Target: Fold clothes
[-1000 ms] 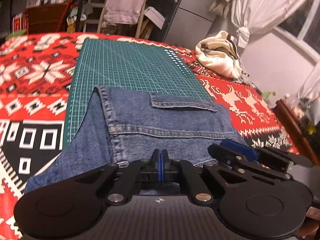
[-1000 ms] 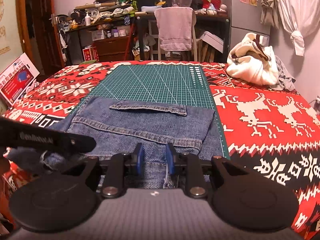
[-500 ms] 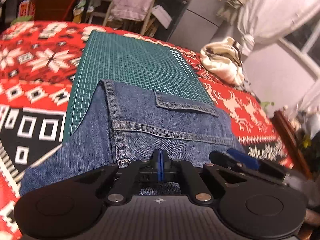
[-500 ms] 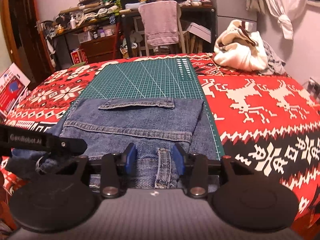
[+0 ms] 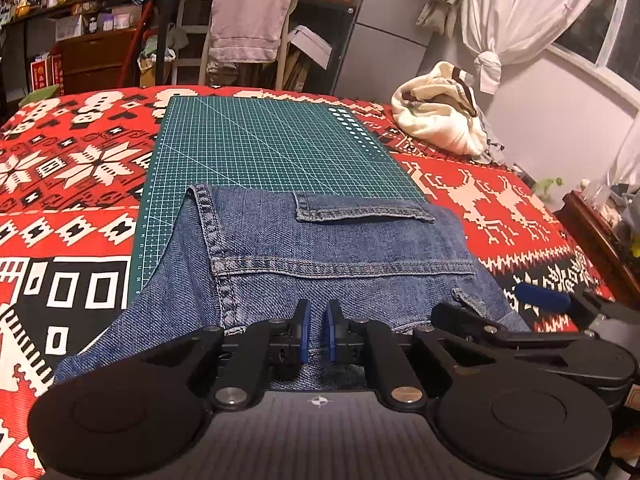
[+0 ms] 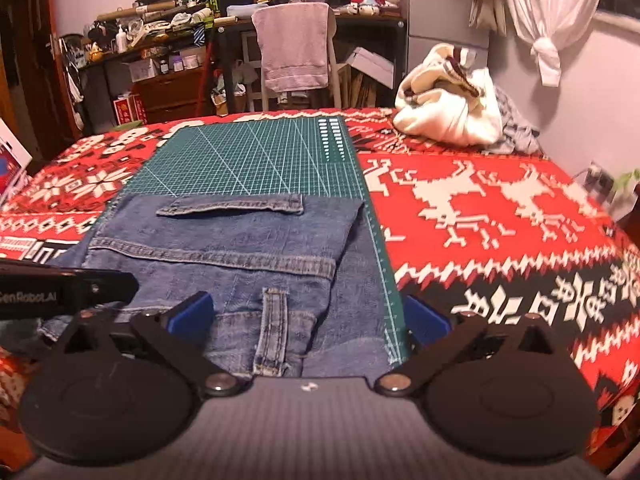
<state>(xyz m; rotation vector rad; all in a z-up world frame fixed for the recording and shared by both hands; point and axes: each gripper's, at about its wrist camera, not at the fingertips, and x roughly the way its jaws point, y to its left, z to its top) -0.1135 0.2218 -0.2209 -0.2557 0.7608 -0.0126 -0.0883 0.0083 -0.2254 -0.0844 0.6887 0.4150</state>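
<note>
Folded blue jeans [image 5: 320, 248] lie on the near end of a green cutting mat [image 5: 260, 148], back pocket flap and waistband seam facing up. My left gripper [image 5: 318, 334] hovers at the near edge of the denim, its blue pads a narrow gap apart with nothing pinched. In the right wrist view the jeans [image 6: 240, 240] cover the mat [image 6: 260, 160] up to its right edge, a belt loop pointing toward me. My right gripper [image 6: 308, 316] stands wide open over that near edge, empty. The left gripper's body [image 6: 60, 292] shows at the far left.
A red, white and black patterned bedspread [image 5: 72, 168] covers the surface. A bundled white garment [image 6: 448, 116] sits at the back right. Beyond the far edge stand a chair draped with a pink towel [image 5: 248, 24] and cluttered shelves. Dark wooden furniture [image 5: 600, 232] lies to the right.
My left gripper has gone from shut to slightly open, letting go of the denim edge. The right gripper's fingers have spread much wider. The jeans now lie flat.
</note>
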